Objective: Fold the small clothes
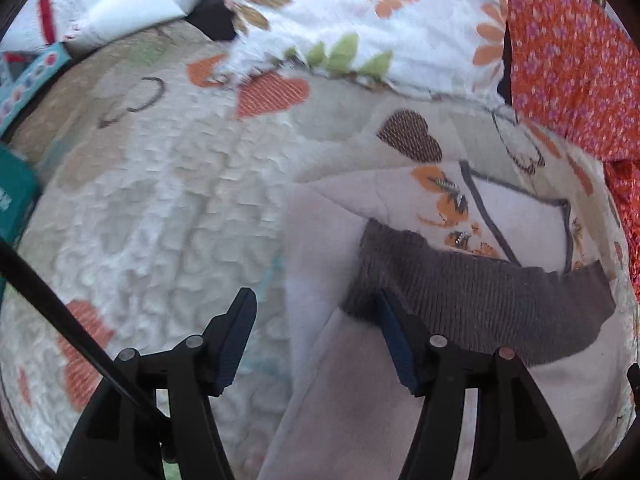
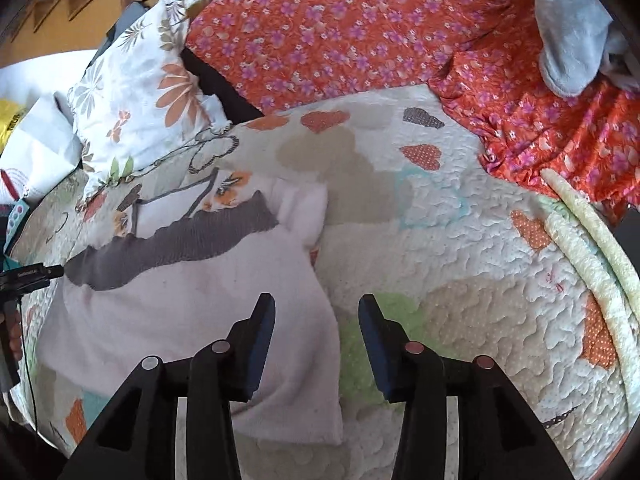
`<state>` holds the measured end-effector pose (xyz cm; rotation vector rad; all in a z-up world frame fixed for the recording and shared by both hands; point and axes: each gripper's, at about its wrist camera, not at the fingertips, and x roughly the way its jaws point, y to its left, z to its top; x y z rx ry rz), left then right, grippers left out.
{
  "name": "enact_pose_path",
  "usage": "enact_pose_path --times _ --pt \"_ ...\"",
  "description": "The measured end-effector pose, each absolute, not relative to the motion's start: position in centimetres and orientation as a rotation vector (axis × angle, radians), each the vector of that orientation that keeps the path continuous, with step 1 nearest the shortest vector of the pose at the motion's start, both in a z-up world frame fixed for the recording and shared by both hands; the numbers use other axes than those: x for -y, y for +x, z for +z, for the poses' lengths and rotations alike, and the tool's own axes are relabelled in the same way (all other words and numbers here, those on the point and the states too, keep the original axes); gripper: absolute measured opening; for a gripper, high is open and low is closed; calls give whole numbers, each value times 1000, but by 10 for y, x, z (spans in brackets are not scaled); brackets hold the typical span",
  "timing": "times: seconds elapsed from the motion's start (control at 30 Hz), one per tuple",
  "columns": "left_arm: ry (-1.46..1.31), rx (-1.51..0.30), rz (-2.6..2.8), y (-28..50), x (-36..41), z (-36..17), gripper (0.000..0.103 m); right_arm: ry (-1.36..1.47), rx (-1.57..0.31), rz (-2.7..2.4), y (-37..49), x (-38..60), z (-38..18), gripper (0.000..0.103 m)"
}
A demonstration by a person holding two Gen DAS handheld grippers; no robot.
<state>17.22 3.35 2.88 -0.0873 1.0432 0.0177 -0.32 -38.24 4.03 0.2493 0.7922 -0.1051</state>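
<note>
A small white garment [image 1: 320, 380] with a grey ribbed band [image 1: 480, 304] and orange flower print lies on the quilted bedspread [image 1: 160, 220]. In the left wrist view my left gripper [image 1: 316, 312] is open and empty, straddling the garment's left edge just below the band. In the right wrist view the garment [image 2: 180, 312] lies flat at left with its grey band [image 2: 172, 240] across it. My right gripper [image 2: 316, 316] is open and empty over the garment's right edge. The left gripper shows at the far left edge there [image 2: 28, 276].
A flowered white pillow [image 2: 136, 92] and an orange floral cloth [image 2: 340, 32] lie at the back of the bed. A grey sock-like item [image 2: 572, 32] rests on the orange cloth. A teal box [image 1: 16, 196] sits at the bed's left. The quilt's rolled edge [image 2: 592, 248] runs along the right.
</note>
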Motion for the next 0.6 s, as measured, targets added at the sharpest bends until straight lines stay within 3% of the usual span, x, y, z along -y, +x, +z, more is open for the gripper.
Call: enact_pose_path --times 0.03,0.07,0.1,0.17,0.43,0.47,0.6 --pt "-77 -1059 6 177 -28 23 57 249 -807 -111 0 382 36 47" --pt "-67 -1071 -6 182 -23 18 36 251 -817 -113 1 383 33 47" --pt "-68 -1081 -12 185 -20 15 26 255 -825 -117 3 383 30 47" --pt "-51 -1075 27 190 -16 18 12 261 -832 -119 7 384 26 47" --pt "-108 -1068 104 202 -27 22 8 268 -755 -111 11 385 47 47" --pt "-103 -1058 118 202 -26 24 3 264 -743 -77 18 382 56 47" --pt "-124 -1034 137 203 -27 34 3 257 -779 67 74 367 71 51"
